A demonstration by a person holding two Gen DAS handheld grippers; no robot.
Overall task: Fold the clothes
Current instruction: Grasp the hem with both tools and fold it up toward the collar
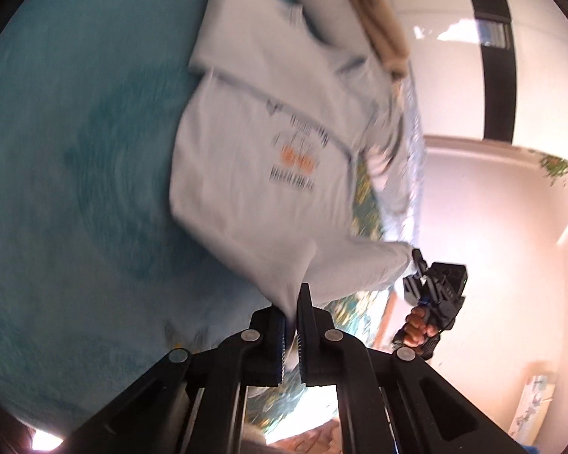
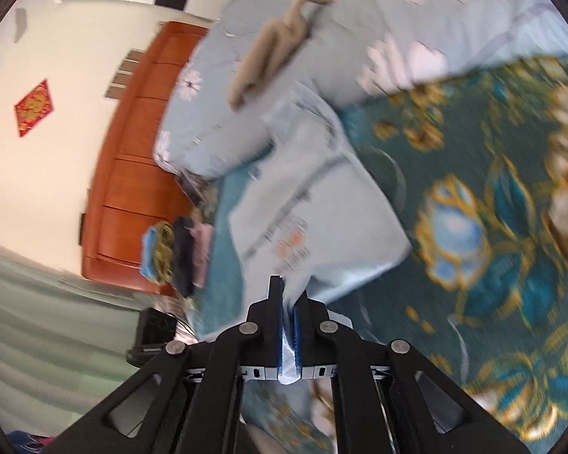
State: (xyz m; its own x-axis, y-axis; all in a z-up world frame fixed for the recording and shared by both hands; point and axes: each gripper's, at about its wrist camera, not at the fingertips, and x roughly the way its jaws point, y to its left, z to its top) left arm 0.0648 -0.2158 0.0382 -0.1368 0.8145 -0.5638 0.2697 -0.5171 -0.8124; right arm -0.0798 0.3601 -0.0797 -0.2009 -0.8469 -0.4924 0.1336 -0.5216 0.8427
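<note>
Pale blue T-shirt (image 1: 261,143), orange-and-dark chest print, blurred; lies on teal bedspread (image 1: 75,151), near hem lifted. Left gripper (image 1: 291,325) clamped on one hem corner; right gripper (image 2: 287,325) clamped on the other. Left view alone shows the hand (image 1: 416,327) holding the right gripper; right view alone shows wooden headboard (image 2: 132,174), folded stack (image 2: 178,253), floral quilt (image 2: 492,227). Bare bedspread lies left of the shirt.

Lighting: bright daylight; wall (image 1: 473,196) at right overexposed, pinkish. Motion blur throughout, both views. Fisheye bending, dark vignette at edges.
</note>
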